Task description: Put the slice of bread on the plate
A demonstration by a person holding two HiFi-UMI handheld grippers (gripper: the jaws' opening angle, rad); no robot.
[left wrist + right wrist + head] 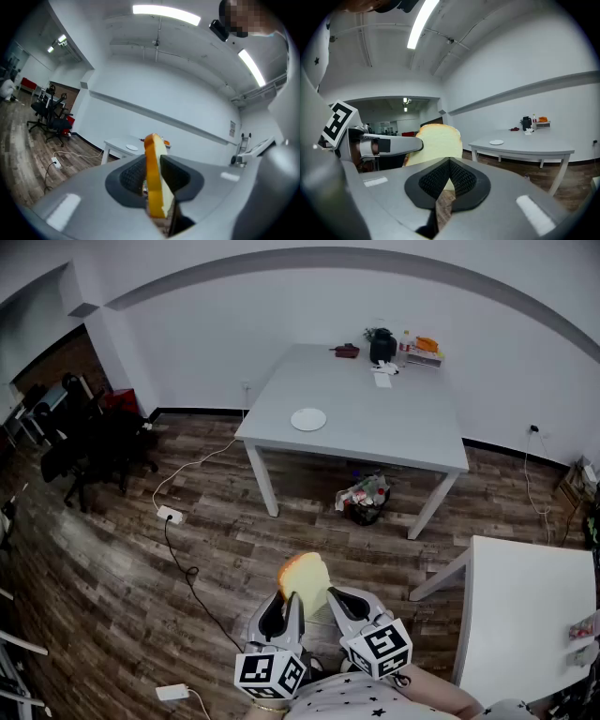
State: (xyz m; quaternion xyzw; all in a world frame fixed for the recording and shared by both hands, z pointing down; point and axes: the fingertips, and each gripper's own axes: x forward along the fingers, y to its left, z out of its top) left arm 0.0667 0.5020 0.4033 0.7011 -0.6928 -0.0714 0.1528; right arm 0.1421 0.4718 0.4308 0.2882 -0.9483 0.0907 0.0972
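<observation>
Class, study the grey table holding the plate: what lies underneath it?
Under the table, a dark bin stuffed with colourful rubbish stands on the wood floor between its front legs. The tabletop covers the floor farther back, so anything there is hidden.

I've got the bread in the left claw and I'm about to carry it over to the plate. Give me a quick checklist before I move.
1. Left claw shut on the slice of bread: ok, the slice stands on edge between the pads.
2. Firmness of that grip: cannot tell.
3. Right claw clear of the bread: ok, shut on nothing, beside the slice.
4. Plate ready: ok, nothing on it, near the front edge of the grey table.
5. Bread over the plate: not ok, it hangs over the floor, well short of the table.
6. Way ahead: probably ok, the cable lies off to the left.
</observation>
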